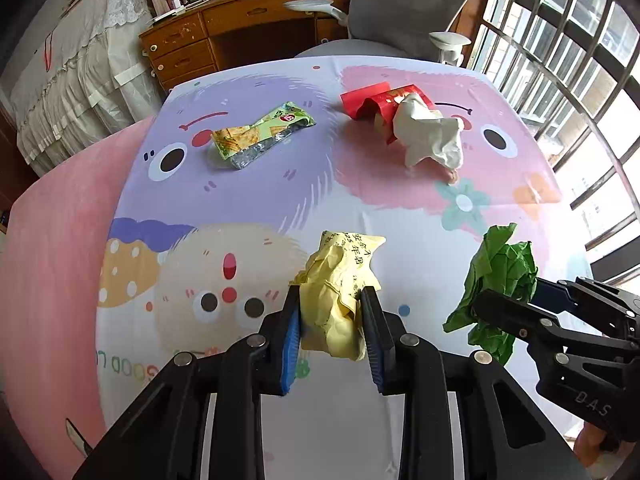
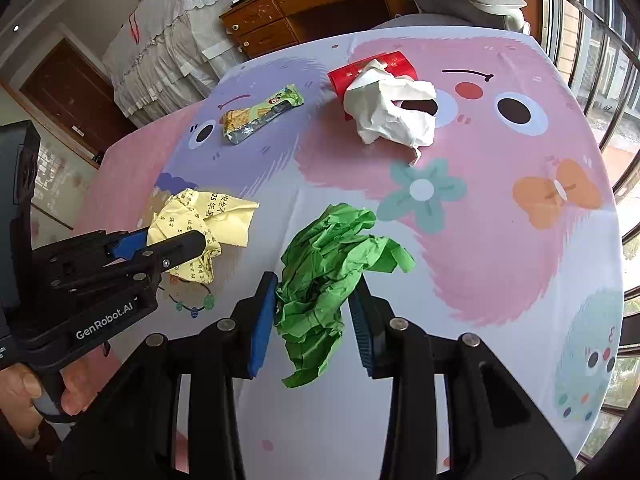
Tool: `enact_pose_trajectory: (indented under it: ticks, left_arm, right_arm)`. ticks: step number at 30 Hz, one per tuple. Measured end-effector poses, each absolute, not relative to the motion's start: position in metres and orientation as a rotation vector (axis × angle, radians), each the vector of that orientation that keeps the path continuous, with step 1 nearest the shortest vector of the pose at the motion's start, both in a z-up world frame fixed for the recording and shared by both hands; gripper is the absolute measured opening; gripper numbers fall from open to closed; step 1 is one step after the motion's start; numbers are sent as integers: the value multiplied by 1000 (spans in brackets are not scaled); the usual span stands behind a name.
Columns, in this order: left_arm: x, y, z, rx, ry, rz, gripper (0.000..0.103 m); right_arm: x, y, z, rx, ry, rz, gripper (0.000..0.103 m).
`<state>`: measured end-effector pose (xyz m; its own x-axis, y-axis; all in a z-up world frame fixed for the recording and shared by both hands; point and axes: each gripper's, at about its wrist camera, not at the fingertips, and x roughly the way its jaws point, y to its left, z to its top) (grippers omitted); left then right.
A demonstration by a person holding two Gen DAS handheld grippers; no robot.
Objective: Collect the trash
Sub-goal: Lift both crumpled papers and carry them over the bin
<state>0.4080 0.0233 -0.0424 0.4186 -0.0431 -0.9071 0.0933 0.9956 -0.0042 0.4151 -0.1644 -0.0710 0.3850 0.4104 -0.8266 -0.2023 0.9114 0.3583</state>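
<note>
The right hand-held gripper [image 2: 314,304] grips a crumpled green paper [image 2: 328,264], with its blue pads pressing both sides of the paper. Left of the green paper, the left hand-held gripper [image 2: 180,242] is closed around a crumpled yellow paper [image 2: 204,220] with black print. Beyond the green paper, a crumpled white paper [image 2: 394,110] lies on the worktop [image 2: 500,240] and touches a red packet [image 2: 362,70] behind it. Left of the white paper lies a green snack wrapper [image 2: 260,118]. A cartoon-printed cloth covers the worktop.
</note>
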Motion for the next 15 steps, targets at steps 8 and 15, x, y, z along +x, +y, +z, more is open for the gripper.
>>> enact_pose_trajectory:
  ticks: [8,15]
  left_arm:
    - [266,72,-3,49,1084,-220,28]
    - [131,118,-14,132,1092,-291,28]
  right_arm:
    - [291,-130,-34,262,1047,318,32]
    - [172,-85,-35,253,1060,291,32]
